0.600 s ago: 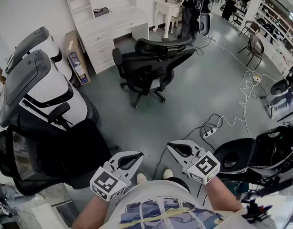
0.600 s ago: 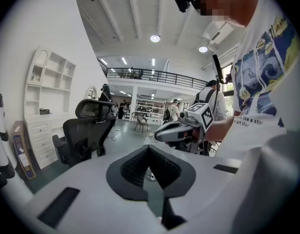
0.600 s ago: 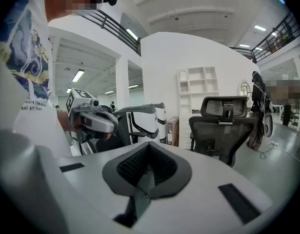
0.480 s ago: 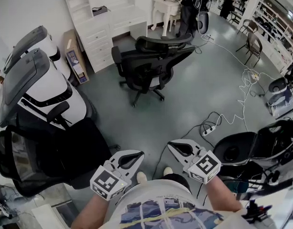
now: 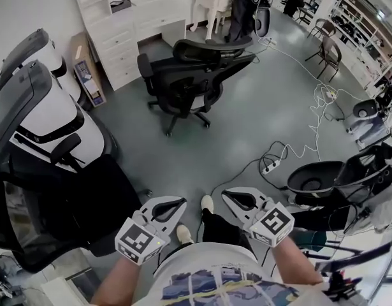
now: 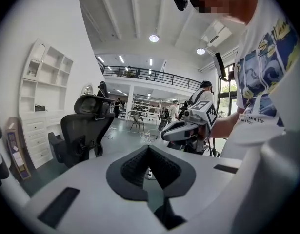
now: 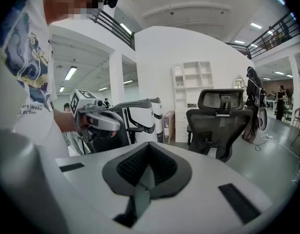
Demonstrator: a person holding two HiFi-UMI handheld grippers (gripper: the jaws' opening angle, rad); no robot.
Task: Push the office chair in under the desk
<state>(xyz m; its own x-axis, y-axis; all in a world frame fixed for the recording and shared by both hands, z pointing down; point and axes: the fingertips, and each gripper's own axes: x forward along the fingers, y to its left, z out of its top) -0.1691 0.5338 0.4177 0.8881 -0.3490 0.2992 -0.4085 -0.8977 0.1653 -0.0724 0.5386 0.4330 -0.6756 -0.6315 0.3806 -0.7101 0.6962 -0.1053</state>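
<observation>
At far left, two white-and-grey high-back chairs (image 5: 52,116) stand side by side, with one black mesh chair (image 5: 74,199) in front of them. At upper centre, one black office chair (image 5: 183,85) stands on open floor beside the white desk (image 5: 129,34), not under it. The left gripper (image 5: 173,206) and right gripper (image 5: 237,198) are well apart from it, each with jaws together and empty.

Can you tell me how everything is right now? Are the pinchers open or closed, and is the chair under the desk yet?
left gripper: shut, nothing between its jaws.
right gripper: shut, nothing between its jaws.
office chair: upright, out on the floor, not yet under the desk.
desk: no chair under it, drawers shut.
power strip: lying on the floor, cord attached.
</observation>
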